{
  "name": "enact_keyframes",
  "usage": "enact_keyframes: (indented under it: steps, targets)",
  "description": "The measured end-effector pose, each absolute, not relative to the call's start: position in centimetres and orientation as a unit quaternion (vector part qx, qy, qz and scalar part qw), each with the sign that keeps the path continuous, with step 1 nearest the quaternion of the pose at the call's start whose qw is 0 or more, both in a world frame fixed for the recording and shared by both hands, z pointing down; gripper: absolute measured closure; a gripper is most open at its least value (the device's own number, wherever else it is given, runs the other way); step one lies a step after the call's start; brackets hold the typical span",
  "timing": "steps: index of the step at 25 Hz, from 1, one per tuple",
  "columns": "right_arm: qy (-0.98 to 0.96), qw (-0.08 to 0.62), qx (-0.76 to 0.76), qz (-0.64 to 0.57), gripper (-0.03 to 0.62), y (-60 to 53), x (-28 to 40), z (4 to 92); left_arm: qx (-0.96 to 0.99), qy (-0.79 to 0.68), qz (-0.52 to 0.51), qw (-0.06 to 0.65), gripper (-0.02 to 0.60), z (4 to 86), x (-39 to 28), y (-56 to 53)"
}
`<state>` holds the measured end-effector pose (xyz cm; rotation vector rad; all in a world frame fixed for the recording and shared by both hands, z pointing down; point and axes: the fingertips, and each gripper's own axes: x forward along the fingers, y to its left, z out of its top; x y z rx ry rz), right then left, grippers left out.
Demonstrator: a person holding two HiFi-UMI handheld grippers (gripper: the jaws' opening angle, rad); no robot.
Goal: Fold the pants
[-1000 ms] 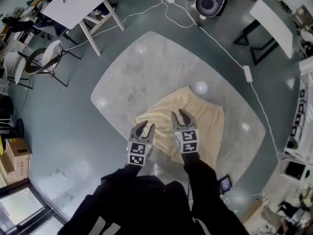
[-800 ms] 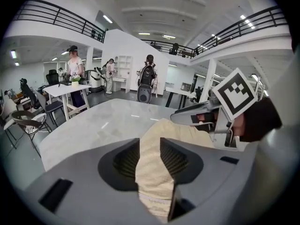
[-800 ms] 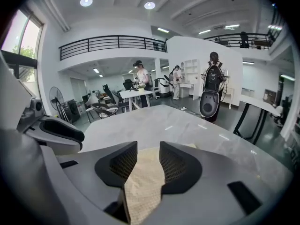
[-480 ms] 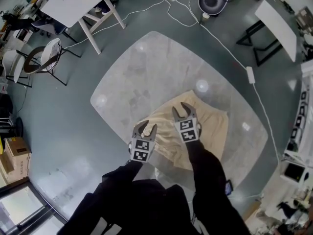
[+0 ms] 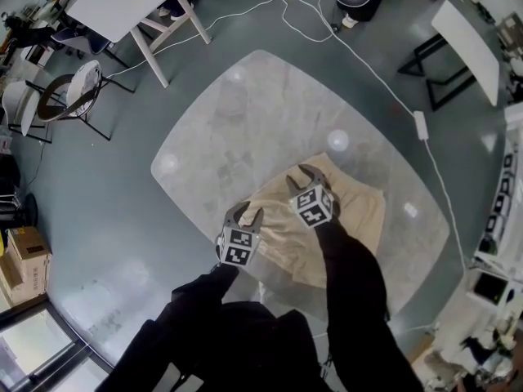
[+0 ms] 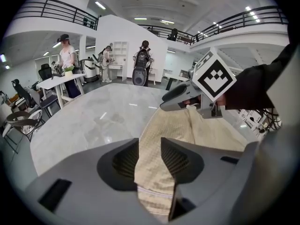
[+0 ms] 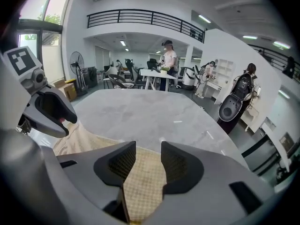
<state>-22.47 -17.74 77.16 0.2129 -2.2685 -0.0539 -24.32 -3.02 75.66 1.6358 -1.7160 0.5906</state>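
The pants (image 5: 359,211) lie as a tan, partly folded heap on the near right part of the pale round surface (image 5: 245,113), with both grippers low at their left side. The left gripper (image 6: 150,142) and the right gripper (image 7: 148,145) have just been opening their jaws, and each stands loosened with a strip of the cloth between them, which suggests a fold is being laid down. To do it well, lower the cloth flat onto the surface, let go on both sides together, then draw straight back so no edge snags or drags out of line.
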Motion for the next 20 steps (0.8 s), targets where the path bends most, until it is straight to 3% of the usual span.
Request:
enact_keyframes:
  steps: [10,20]
  targets:
    - [-0.865,0.493,0.027,-0.087,0.442,-18.1,-22.7,80.4,0.639,-0.626,0.265,0.361,0.442,78.9,-24.9,-2.8]
    - [-0.852,0.521,0.004,-0.042,0.445,-18.2,-23.2,82.0,0.630,-0.605,0.303,0.382,0.443,82.1,-25.0,-2.3]
